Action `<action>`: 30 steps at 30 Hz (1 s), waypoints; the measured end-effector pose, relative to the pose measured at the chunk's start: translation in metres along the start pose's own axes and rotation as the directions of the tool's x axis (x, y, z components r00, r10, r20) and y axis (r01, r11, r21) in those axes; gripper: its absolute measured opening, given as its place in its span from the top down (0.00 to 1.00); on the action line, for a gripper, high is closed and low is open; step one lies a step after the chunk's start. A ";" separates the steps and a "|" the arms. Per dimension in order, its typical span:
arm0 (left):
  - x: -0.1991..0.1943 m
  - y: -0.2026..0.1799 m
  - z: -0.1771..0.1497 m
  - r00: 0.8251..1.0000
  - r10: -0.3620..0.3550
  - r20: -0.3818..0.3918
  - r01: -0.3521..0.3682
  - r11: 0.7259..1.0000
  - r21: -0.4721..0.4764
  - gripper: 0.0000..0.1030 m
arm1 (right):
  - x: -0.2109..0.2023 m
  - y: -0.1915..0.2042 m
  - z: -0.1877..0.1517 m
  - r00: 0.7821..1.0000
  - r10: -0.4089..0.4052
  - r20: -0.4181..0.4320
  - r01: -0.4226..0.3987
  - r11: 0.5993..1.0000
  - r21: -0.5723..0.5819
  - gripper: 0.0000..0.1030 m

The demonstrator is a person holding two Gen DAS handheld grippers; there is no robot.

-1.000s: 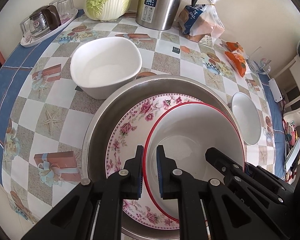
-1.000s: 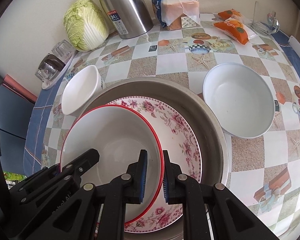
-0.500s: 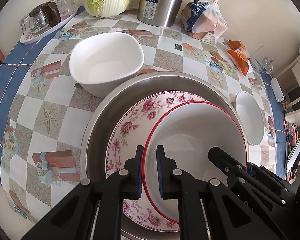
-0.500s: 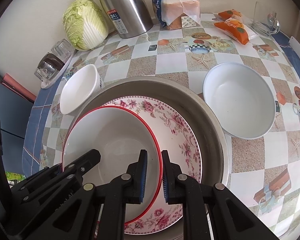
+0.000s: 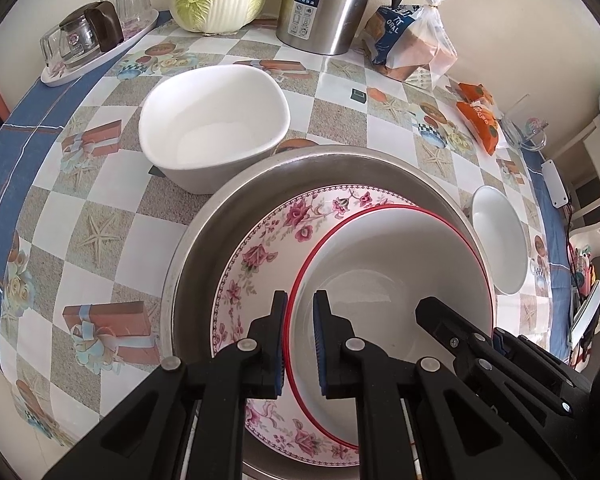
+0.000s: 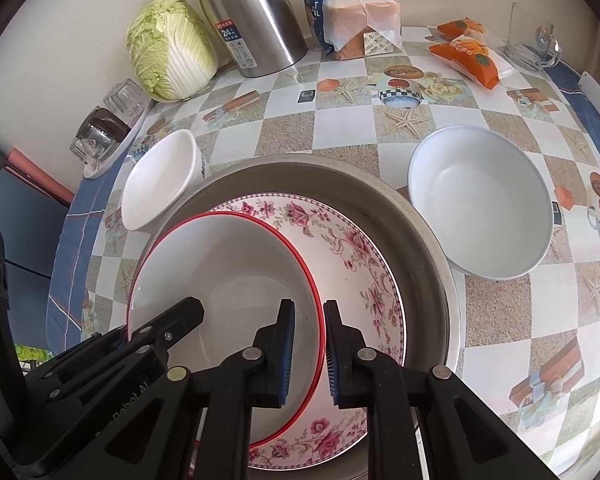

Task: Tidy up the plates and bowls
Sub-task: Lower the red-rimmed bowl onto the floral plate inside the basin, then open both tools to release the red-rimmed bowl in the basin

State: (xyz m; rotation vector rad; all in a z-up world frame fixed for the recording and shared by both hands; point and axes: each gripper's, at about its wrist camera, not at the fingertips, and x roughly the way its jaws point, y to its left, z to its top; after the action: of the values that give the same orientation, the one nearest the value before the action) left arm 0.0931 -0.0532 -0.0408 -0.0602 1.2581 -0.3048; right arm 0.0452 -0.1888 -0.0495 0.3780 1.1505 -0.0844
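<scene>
The red-rimmed bowl [image 5: 396,280] (nested in a floral plate [image 5: 260,256]) is gripped at opposite rims by both claws, left [image 5: 300,338] and right [image 6: 309,350].

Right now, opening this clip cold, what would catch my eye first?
Both hand-held grippers clamp the red-rimmed bowl: the left hand-held gripper pinches its left rim, the right hand-held gripper its right rim. It sits on a floral plate inside a steel basin at the centre. Two white bowls flank the basin, one squarish, one round.
</scene>
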 end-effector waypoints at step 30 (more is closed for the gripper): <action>-0.070 0.003 0.003 0.981 -0.002 0.193 0.005 1.000 -0.016 0.66 | -0.059 0.007 0.005 0.991 0.004 0.132 0.000 0.999 -0.033 0.83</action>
State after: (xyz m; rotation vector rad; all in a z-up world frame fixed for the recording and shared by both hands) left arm 0.0773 -0.0323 0.0248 -0.1038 1.0675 -0.2842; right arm 0.0274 -0.1920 0.0072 0.3395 1.0192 -0.0877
